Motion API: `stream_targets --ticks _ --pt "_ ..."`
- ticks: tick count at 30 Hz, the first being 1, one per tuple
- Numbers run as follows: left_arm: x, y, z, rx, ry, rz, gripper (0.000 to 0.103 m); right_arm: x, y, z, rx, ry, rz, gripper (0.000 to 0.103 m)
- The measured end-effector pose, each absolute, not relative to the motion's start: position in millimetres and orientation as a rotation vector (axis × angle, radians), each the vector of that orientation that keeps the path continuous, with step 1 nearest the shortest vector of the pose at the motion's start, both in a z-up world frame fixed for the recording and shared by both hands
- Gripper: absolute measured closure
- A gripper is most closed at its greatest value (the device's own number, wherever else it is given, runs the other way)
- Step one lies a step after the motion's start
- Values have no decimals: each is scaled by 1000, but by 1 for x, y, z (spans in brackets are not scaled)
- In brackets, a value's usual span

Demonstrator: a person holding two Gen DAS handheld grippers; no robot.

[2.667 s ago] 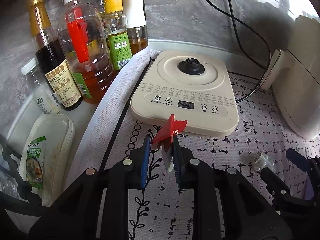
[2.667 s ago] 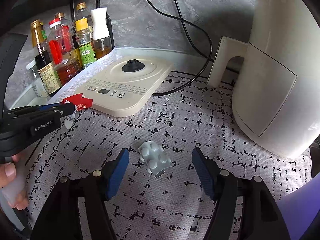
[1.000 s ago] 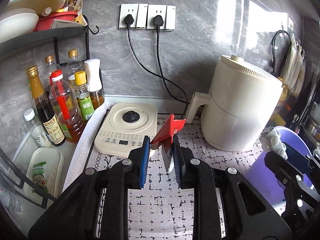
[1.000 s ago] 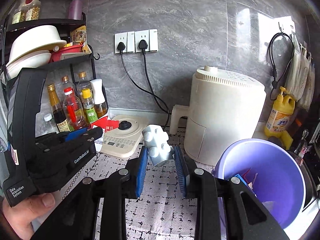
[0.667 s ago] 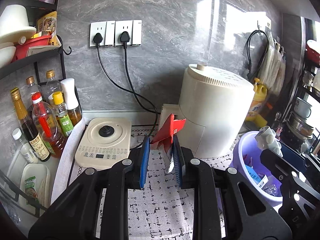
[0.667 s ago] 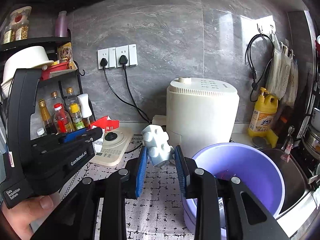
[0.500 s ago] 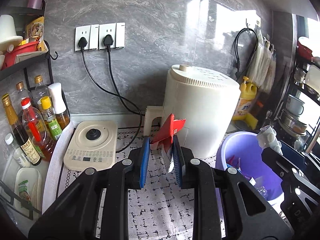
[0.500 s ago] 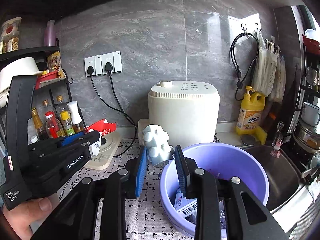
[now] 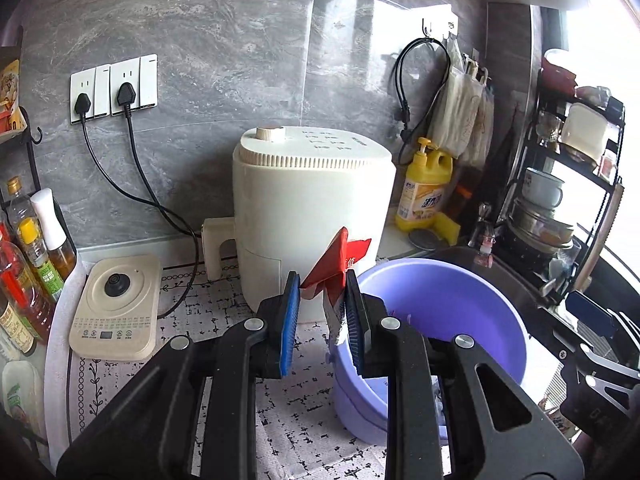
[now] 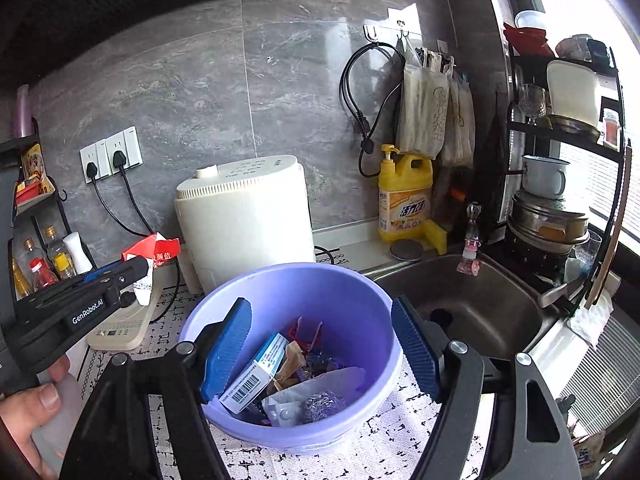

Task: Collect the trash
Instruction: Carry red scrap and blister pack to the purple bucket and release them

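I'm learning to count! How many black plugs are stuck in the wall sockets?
2. The left plug and the right plug sit side by side in the wall sockets, up left of the white cooker. None looks hidden.

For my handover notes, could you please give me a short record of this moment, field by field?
left gripper: shut on a red wrapper, beside the basin
right gripper: open, empty, its jaws have just been opening above the basin
purple basin: on the counter by the sink
basin contents: a small box, a foil ball, other scraps
still to bin: the red wrapper
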State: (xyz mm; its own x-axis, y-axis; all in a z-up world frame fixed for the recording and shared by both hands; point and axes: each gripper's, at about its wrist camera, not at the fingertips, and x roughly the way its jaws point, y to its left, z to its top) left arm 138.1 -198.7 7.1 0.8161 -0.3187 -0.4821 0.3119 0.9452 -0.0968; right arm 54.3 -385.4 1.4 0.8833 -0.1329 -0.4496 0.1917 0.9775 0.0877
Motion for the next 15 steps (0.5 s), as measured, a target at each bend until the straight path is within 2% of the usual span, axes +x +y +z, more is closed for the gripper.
stream_targets --ticks 11,13,15 --pt "145 -251 6 -6 534 -492 80 43 -408 5 139 452 -213 35" --pt "145 -261 5 -6 545 -546 75 42 -413 5 144 453 -217 35" --pt "146 -266 4 -21 553 -588 55 42 -416 5 146 453 -221 35"
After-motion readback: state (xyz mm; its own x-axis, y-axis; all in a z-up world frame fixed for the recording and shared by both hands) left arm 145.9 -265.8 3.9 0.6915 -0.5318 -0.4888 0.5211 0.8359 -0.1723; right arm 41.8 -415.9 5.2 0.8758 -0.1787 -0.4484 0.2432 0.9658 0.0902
